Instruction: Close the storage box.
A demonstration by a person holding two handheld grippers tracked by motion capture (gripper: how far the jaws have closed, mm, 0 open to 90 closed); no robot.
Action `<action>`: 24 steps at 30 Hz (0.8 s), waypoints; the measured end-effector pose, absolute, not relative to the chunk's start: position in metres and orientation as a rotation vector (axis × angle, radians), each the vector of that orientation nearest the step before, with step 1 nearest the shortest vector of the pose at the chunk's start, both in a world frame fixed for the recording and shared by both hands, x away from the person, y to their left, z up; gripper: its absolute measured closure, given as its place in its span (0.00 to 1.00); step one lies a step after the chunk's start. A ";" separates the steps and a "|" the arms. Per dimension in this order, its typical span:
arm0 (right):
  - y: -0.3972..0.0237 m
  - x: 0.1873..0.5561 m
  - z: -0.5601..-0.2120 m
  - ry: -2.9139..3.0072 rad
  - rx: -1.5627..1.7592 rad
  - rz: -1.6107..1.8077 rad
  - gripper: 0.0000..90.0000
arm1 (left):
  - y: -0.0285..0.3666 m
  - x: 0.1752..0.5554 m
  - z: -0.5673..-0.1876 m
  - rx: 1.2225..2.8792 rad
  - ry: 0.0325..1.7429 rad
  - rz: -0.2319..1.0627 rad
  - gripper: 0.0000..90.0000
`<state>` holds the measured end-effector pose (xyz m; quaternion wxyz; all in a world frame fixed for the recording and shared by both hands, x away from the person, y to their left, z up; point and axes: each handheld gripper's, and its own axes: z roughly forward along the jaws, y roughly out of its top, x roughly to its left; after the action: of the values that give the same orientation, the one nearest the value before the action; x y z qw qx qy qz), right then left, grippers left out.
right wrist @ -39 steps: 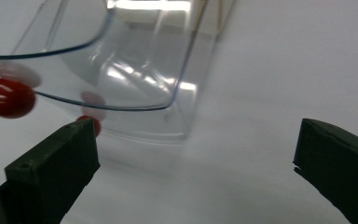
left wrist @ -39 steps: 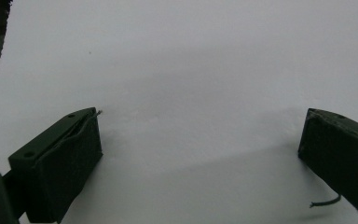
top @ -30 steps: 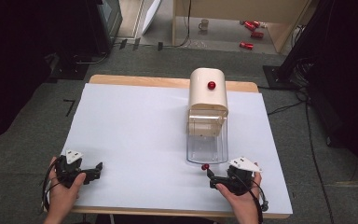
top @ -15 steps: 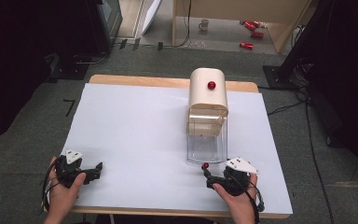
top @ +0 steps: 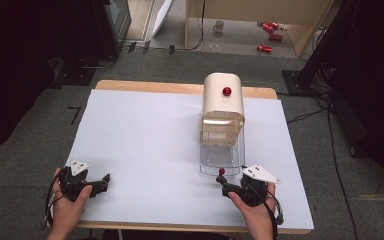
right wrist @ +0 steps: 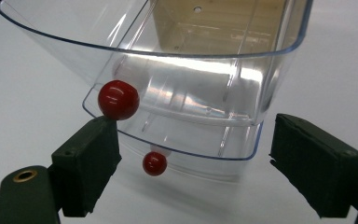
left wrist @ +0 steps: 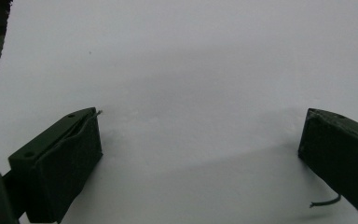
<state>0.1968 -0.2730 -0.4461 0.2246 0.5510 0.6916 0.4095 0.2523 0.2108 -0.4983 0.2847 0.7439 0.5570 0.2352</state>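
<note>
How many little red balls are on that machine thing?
3. One red ball on the cream box, a big one on the clear tray's front edge, a smaller one just below it. Others may hide inside.

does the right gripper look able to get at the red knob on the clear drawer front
Probably yes: the right gripper is open just before the clear drawer, the small red knob lies between its jaws, and nothing stands between.
</note>
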 end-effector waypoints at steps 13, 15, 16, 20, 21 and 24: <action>-0.275 0.212 -0.429 1.871 1.555 1.160 0.18 | 0.211 0.252 -0.498 1.989 1.490 0.629 0.00; -0.274 0.215 -0.427 1.869 1.553 1.157 0.18 | 0.211 0.252 -0.498 1.989 1.490 0.629 0.00; -0.274 0.217 -0.425 1.868 1.553 1.159 0.18 | 0.211 0.252 -0.498 1.989 1.490 0.629 0.00; -0.273 0.225 -0.420 1.861 1.557 1.179 0.18 | 0.211 0.252 -0.498 1.989 1.490 0.629 0.00; -0.273 0.227 -0.419 1.857 1.564 1.184 0.18 | 0.211 0.252 -0.498 1.989 1.490 0.629 0.00; -0.275 0.238 -0.417 1.851 1.573 1.191 0.18 | 0.211 0.252 -0.498 1.989 1.490 0.629 0.00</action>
<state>0.2377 -0.2747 -0.4172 0.2163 0.5678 0.6679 0.4297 0.2522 0.2108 -0.4983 0.2849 0.7438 0.5571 0.2351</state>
